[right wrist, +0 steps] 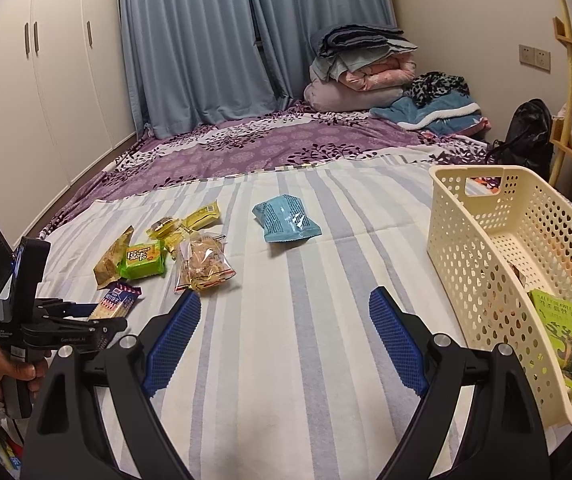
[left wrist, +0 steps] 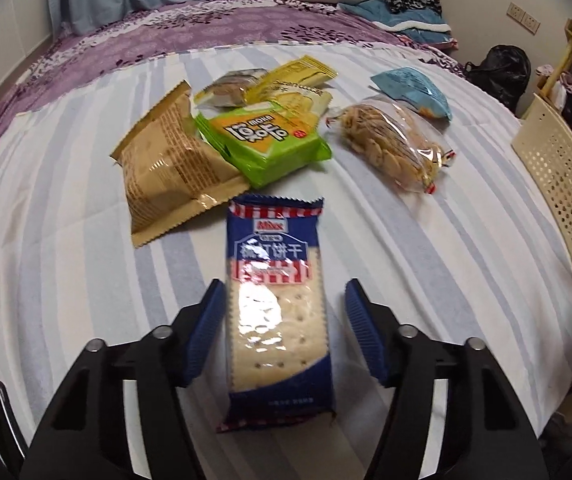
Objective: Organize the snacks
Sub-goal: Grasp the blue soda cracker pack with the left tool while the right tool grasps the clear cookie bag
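1. Bedding first: a white cloth with blue-grey stripes (right wrist: 286, 360) is spread over a purple floral bedspread (right wrist: 245, 148) and carries all the snacks.
2. At the cloth's right edge stands a cream perforated plastic basket (right wrist: 482, 216), with a green seaweed packet (right wrist: 566, 332) lying inside it.
3. Near the cloth's left edge is a cluster: a tan foil bag (left wrist: 161, 168), a green flat packet (left wrist: 265, 140) overlapping it, yellow packets (left wrist: 298, 84) behind, and a clear bag of golden biscuits (left wrist: 394, 148) just beside them.
4. A light blue pouch (right wrist: 286, 220) lies apart, toward the far edge of the cloth.
5. The blue cracker packet with red and white stripes (left wrist: 277, 312) lies nearest the front edge, between the pads of the left gripper (left wrist: 281, 328).
6. Left jaws: the left pad sits at the packet's side, while a gap shows before the right pad, so nothing is clamped.
7. The right gripper (right wrist: 286, 340) hangs over bare cloth, jaws spread wide, holding nothing.
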The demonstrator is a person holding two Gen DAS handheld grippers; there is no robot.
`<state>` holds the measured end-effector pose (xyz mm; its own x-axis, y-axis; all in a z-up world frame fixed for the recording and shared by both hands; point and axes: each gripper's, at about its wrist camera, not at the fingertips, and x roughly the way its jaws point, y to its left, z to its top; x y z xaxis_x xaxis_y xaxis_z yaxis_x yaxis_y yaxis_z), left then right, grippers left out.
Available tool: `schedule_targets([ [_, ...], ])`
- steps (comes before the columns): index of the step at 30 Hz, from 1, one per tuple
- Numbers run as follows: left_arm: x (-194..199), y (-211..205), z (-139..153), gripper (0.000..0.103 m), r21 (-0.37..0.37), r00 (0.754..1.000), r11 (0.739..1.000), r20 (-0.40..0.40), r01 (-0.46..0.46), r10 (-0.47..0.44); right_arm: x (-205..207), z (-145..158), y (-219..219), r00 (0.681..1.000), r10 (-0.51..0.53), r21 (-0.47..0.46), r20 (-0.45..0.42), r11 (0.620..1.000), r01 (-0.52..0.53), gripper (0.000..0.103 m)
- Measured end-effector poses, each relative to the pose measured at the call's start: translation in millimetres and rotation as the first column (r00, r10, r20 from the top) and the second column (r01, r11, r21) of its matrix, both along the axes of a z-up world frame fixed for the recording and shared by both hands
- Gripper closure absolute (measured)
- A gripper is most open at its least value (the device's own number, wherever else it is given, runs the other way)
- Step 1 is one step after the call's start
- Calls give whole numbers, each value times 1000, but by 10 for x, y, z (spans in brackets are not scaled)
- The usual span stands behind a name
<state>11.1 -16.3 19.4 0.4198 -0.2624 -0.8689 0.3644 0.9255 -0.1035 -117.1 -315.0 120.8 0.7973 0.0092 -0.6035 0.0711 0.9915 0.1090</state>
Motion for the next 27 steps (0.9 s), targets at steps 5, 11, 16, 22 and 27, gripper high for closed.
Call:
schedule_targets([
  [5,-10,44,25,59,11,1000,1000,22,-12,11,60,-56,65,1000,20,-4,-19,1000,-20,17],
  [11,-100,101,172,59,-18,998,1000,54,-18,19,270,-145,166,997,61,-8,-52,998,-61,17],
  [16,-143,172,345,59,-72,996,997,79,-39,44,547,-238,296,988,122,2,-90,993,-122,17],
  [22,-141,205,453,59,-122,995,991,82,-53,64,1008,-405,586,966,210,-3,-148,977,-212,17],
  [27,-143,239,496,59,-138,993,988,90,-62,75,1387,-553,797,947,256,-12,-192,965,-263,17],
])
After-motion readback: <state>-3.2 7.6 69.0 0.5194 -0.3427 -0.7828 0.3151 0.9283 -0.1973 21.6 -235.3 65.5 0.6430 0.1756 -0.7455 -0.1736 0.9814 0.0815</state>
